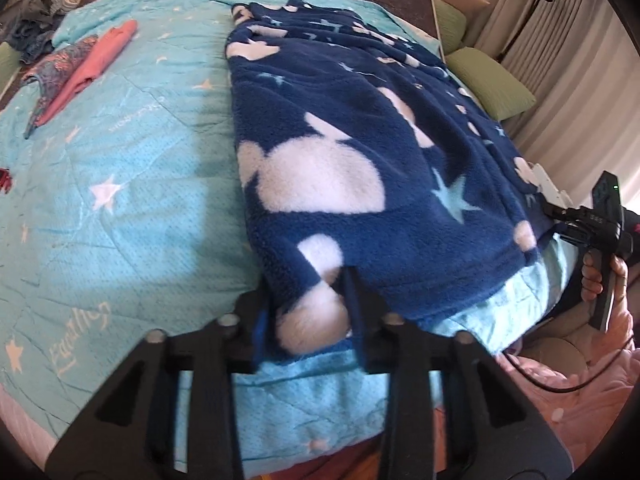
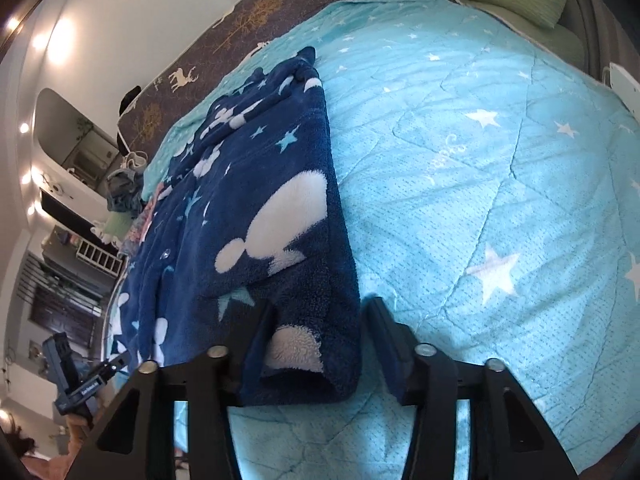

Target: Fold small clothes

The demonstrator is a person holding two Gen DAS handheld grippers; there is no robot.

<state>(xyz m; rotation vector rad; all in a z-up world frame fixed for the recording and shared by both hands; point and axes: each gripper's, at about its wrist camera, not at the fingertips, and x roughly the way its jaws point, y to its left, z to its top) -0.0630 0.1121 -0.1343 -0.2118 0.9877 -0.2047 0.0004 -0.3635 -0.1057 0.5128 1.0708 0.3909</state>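
Observation:
A navy fleece garment with white shapes and pale blue stars (image 1: 360, 152) lies folded lengthwise on the turquoise star quilt (image 1: 120, 200). My left gripper (image 1: 308, 300) stands at its near left corner, fingers apart with the white-patched hem between them. My right gripper (image 2: 320, 328) straddles the garment's near right corner (image 2: 304, 344), fingers apart and not pressing the cloth. The right gripper also shows in the left wrist view (image 1: 592, 224), at the garment's right edge. The left gripper shows in the right wrist view (image 2: 80, 384) at lower left.
A pink garment (image 1: 96, 64) and a patterned one (image 1: 52, 76) lie at the quilt's far left, a heap of grey-blue clothes (image 1: 36, 28) beyond them. Green pillows (image 1: 496, 80) and curtains are on the right. A dark deer-print sheet (image 2: 240, 20) lies behind.

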